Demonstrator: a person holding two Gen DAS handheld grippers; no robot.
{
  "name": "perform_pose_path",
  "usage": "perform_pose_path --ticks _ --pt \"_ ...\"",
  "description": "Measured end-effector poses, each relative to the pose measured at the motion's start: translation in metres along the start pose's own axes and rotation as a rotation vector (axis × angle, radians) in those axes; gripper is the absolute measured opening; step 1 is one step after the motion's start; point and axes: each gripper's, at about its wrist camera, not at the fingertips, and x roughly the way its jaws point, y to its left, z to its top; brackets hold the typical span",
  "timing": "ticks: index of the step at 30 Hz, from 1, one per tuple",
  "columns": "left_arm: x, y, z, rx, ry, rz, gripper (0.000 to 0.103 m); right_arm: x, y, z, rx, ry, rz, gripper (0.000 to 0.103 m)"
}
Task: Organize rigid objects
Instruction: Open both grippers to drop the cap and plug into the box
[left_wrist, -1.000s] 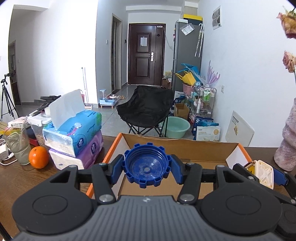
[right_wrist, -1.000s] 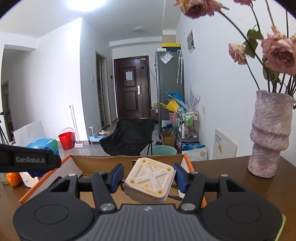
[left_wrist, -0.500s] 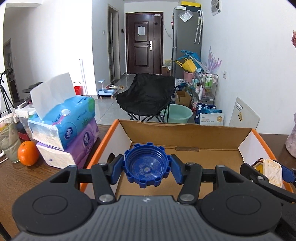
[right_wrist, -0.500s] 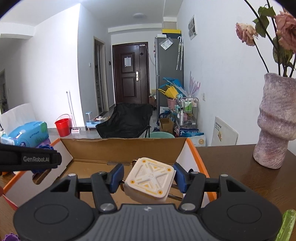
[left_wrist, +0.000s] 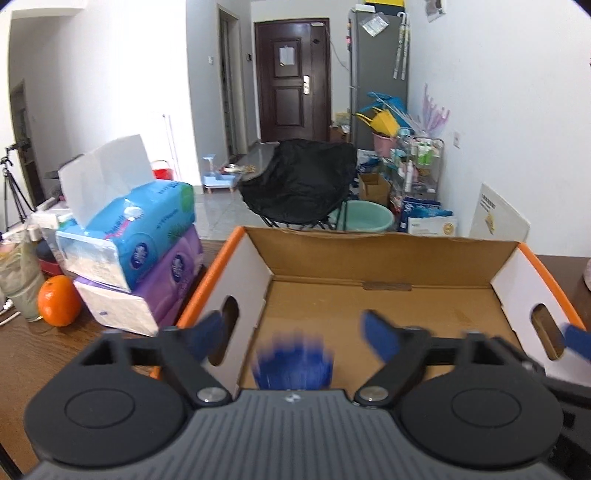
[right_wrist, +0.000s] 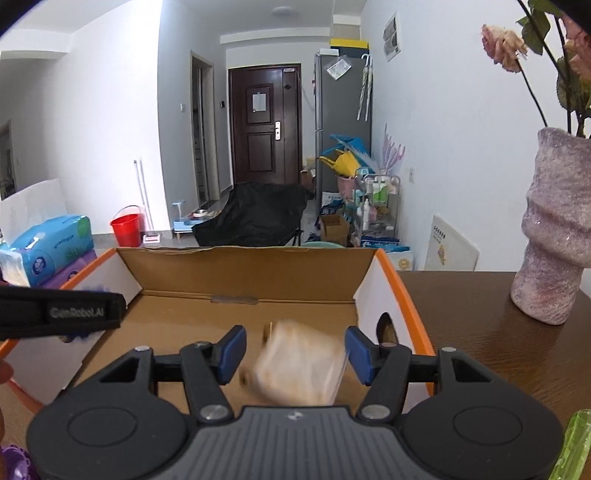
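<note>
Opening jaws on both grippers, left wrist blurred blue cap (left_wrist: 293, 363), right wrist blurred white block (right_wrist: 301, 363), both untouched.

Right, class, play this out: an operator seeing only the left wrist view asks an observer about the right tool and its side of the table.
Operator: Is the right tool gripping anything?
Observer: No. Its jaws are opening; a cream block shows blurred between them, loose.
Operator: What's right of the box?
Observer: A pink vase holding wilted roses, apart from the box.
Operator: Anything nearer?
Observer: A green object at the tool's right.
</note>
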Motion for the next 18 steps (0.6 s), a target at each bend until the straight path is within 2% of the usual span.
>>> perform_pose_path --ticks 1,2,3,18 --pt "-0.0014 0.0007 0.0001 -0.001 -0.008 0.007 0.096 -0.0015 0.0 0.0003 0.001 -0.011 -0.013 0.099" --pt "-0.0021 0.0013 0.0008 -0.003 -0.012 0.007 0.099 -0.004 -0.0003 0.0005 0.006 -0.03 -0.023 0.103" --pt "-0.0025 0.0016 0.0014 -0.006 -0.015 0.009 0.103 -0.0053 -0.0006 0.0014 0.011 -0.038 -0.026 0.103" --pt "-0.0075 0.006 0.0027 -0.038 -0.014 0.005 0.103 -0.0078 -0.0052 0.0036 0.031 -0.029 -0.039 0.103"
